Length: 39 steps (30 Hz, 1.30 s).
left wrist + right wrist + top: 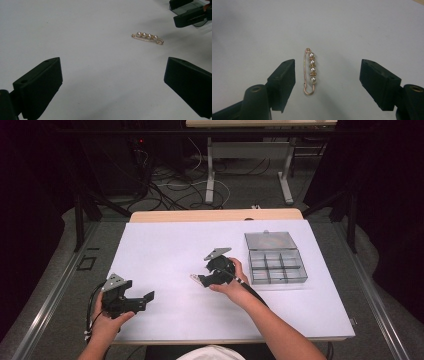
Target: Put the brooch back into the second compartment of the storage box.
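Left gripper (142, 301) sits nearest, by the tabletop's front-left corner, jaws spread wide with nothing between them, resting in the person's left hand (107, 317). Its own view looks across bare white sheet (75, 30) toward the pin. Right gripper (199, 279) is mid-table, slightly right of centre, held in the right hand (235, 287) and aimed left. Jaws parted, not clamped; pearl pin (310, 71) lies flat on the sheet between them, closer to the left jaw in the right gripper view, no pad touching it. Pin: gold safety-pin frame, four white pearls in a row. Clear compartment box (276, 260) sits lid-open toward the right edge, just beyond the right hand, apart from the pin.
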### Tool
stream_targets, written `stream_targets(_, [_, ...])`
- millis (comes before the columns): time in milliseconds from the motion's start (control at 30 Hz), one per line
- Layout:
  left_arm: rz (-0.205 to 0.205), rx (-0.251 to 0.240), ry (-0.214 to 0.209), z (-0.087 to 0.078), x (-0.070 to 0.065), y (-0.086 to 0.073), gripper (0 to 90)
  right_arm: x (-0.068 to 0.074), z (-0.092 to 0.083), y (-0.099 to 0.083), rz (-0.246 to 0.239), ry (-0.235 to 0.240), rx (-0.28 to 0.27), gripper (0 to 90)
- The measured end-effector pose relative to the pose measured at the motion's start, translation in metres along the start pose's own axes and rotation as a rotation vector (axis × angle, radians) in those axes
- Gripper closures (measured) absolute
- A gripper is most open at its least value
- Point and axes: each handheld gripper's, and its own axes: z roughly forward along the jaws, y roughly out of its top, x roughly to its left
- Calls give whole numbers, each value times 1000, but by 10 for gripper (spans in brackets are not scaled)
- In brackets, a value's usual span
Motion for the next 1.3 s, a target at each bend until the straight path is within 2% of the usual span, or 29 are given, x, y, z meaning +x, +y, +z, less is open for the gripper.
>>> stream_targets(100, [-1, 1, -2, 0, 0, 0, 17, 1, 4, 4, 10, 4, 19, 286])
stream_targets(200, [-1, 1, -3, 0, 1, 0, 18, 0, 8, 5, -12, 2, 5, 290])
stream_targets(233, [-3, -4, -1, 0, 1, 0, 23, 2, 11, 7, 8, 3, 19, 290])
stream_targets(333, [-3, -2, -2, 0, 1, -1, 24, 2, 14, 10, 9, 3, 30, 295])
stream_targets(400, [-4, -8, 1, 1, 1, -1, 25, 1, 17, 12, 8, 24, 36, 327])
stream_targets(433, [-4, -7, 1, 1, 1, -1, 26, 2, 18, 13, 24, 22, 42, 329])
stream_targets(467, [-3, -7, 2, 1, 1, -1, 26, 1, 19, 14, 9, 29, 46, 332])
stream_targets(500, [-2, -1, -2, 0, 2, -1, 26, 3, 21, 14, 22, 23, 41, 334])
stream_targets(567, [-1, 6, -2, 0, 2, 0, 28, 2, 22, 16, 7, 26, 53, 337])
stream_targets(600, [-2, 6, -2, 0, 2, 0, 29, 3, 23, 16, 28, 24, 59, 339])
stream_targets(667, [-2, 5, -2, 1, 2, -1, 30, 3, 25, 18, 39, 22, 81, 345])
stream_targets(767, [-5, -3, 1, 1, 2, -1, 32, 1, 29, 18, 36, 35, 86, 362])
stream_targets(833, [-5, -4, 3, 1, 2, -1, 33, 1, 30, 18, 66, 24, 90, 397])
stream_targets(867, [-6, -5, 3, 1, 2, -1, 34, 0, 32, 18, 53, 25, 86, 399])
stream_targets(900, [-3, 8, -1, 0, 2, -1, 34, 0, 33, 19, 60, 31, 96, 404])
stream_targets(1000, [-8, -2, 6, 1, 2, -1, 35, -2, 35, 19, 63, 33, 102, 431])
stream_targets(1133, [-9, -2, 4, 1, 3, -1, 37, -4, 38, 19, 101, 43, 122, 527])
stream_targets(1167, [-9, -2, 4, 1, 3, -1, 39, -3, 39, 19, 127, 37, 131, 542])
stream_targets(1233, [-10, -1, 6, 2, 3, -1, 39, -5, 41, 18, 109, 40, 144, 578])
stream_targets(1267, [-12, 2, 6, 2, 3, -1, 40, -4, 41, 18, 137, 44, 165, 584])
stream_targets(1300, [-10, 5, 11, 2, 3, -1, 43, -5, 42, 17, 130, 43, 164, 589])
